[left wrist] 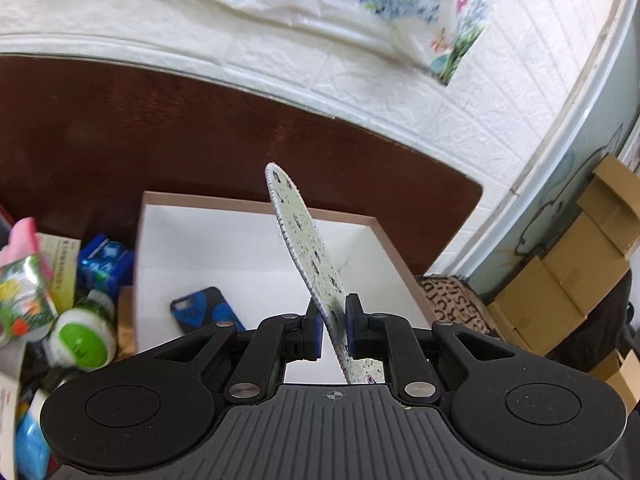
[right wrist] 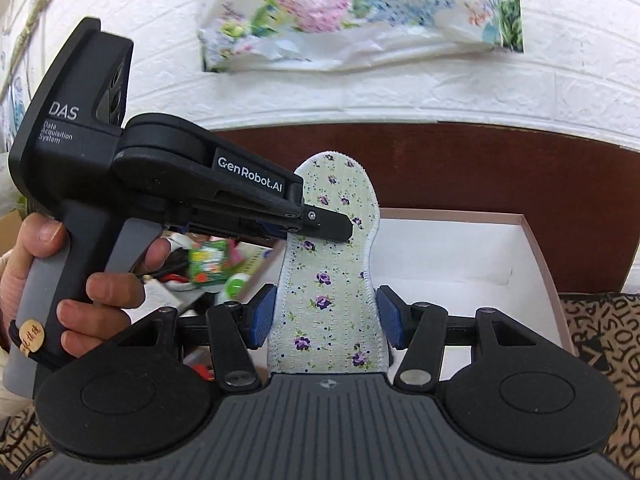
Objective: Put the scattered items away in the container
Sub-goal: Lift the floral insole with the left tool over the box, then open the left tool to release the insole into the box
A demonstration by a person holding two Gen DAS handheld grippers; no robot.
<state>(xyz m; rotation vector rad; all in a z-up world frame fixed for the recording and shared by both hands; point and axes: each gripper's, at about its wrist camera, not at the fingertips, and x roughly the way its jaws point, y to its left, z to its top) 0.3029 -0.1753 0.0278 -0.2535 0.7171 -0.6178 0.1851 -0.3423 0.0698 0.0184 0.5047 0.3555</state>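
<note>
The dark brown table (left wrist: 200, 140) fills the middle of the left wrist view, with a white brick-pattern wall (left wrist: 440, 100) above it and a floral plastic sheet (right wrist: 360, 12) hanging at the top of the frame. On the table sits the open white box (left wrist: 224, 248), centre frame, with a blue and black phone case (left wrist: 204, 310) lying on its floor at lower left. The floral insole (right wrist: 328, 280) stands upright above the box. The left gripper (left wrist: 334, 326) is closed on the insole, its blue pads pressed against both faces. The right gripper (right wrist: 326, 316) is wide apart, its pads flanking the insole's edges without clearly touching. Scattered at the left of the frame are a green-lidded jar (left wrist: 80, 340), a blue packet (left wrist: 106, 264) and a green snack pouch (left wrist: 20, 296)
</note>
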